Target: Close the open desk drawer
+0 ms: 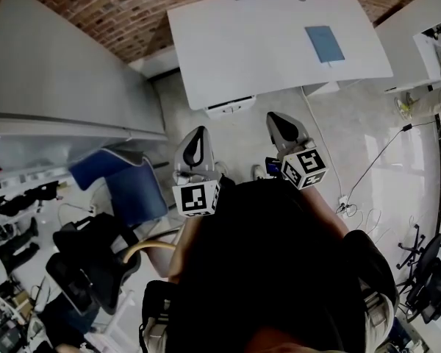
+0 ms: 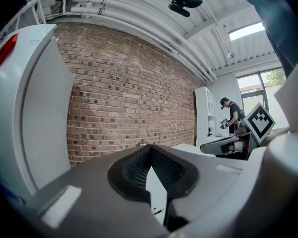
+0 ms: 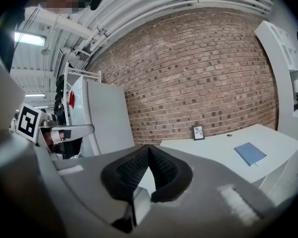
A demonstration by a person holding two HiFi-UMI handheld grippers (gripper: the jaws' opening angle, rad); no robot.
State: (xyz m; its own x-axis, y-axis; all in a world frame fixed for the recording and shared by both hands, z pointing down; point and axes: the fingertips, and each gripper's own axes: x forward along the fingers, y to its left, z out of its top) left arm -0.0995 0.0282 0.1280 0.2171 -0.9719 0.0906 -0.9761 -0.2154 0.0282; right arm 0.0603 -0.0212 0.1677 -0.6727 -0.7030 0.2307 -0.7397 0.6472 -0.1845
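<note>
Black mesh fingers on the left gripper (image 1: 198, 134) are pinched together on nothing, and it sits level, close in to the person's body. Moving right, the white drawer (image 1: 230, 107) pokes out a little from under the front edge of the white bench (image 1: 264, 43), well apart from both grippers. The right gripper (image 1: 278, 120) is the same deal, fingers closed and empty, tipped slightly down. A blue notebook (image 1: 325, 43) lies further right on the bench, out of the way.

Honestly can't tell from up here if that drawer is partway out or nearly home. Imo any push wants closed fingertips flat on the middle of the drawer front, going straight in, since an off-centre shove could skew it on its runners. Go easy at the end, no slamming.
</note>
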